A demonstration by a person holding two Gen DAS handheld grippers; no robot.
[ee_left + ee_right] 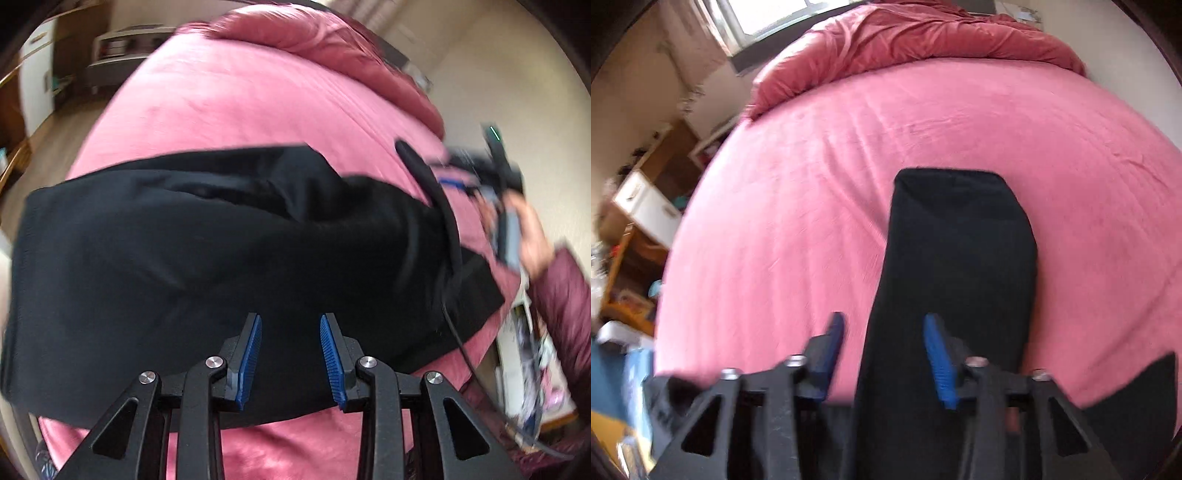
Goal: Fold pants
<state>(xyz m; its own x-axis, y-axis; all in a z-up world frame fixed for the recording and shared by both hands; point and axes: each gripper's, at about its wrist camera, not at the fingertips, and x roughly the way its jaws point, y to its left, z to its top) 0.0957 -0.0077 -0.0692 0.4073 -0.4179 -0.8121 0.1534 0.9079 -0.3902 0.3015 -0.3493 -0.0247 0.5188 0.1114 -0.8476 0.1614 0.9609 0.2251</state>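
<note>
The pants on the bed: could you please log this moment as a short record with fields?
surface: pink bed
pants: black, lying flat on the bed
duvet: red, bunched at the far end
left tongs: open, above the pants, holding nothing
right tongs: open, above one end of the pants, holding nothing
image: motion-blurred

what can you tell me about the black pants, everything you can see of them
The black pants are plain, dark, soft-looking fabric with no visible print, lying on the pink bed sheet. They lie as one long band, legs seemingly laid together, with some creases near the middle. In the right wrist view the far end is squared off. Both grippers hover open above them, holding nothing.
</note>
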